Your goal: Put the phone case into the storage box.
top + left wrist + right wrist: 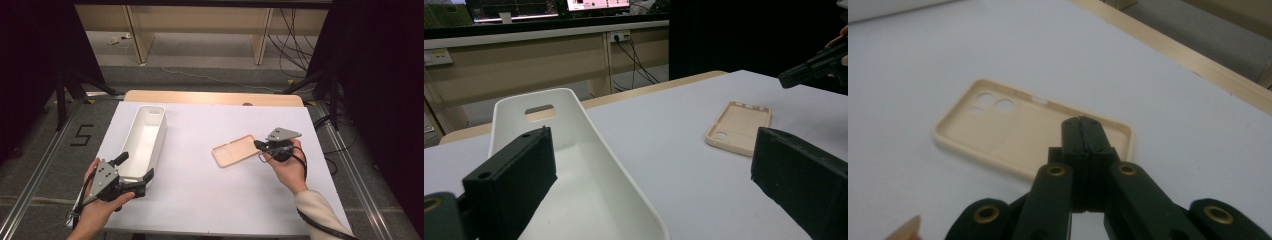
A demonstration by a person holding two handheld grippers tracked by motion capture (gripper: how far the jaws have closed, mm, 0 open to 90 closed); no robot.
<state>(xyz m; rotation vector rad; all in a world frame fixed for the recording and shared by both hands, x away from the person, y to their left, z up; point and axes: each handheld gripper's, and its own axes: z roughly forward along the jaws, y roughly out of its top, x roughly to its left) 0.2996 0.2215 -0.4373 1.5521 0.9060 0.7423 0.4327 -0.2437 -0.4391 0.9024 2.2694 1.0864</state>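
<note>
Beige soft-plastic phone case (233, 150) lies open side up on the white table cover (210, 200), well apart from the long white plastic bin (143, 140) at the left, so by the look of it nothing is delivered yet and the whole pick-and-carry is to come. Right gripper (1083, 125) has its black jaws pressed together with nothing between them, the tips poised over the case's near edge, though I cannot tell whether they touch it. Left gripper (136, 172) waits at the bin's near end, jaws wide apart and empty.
</note>
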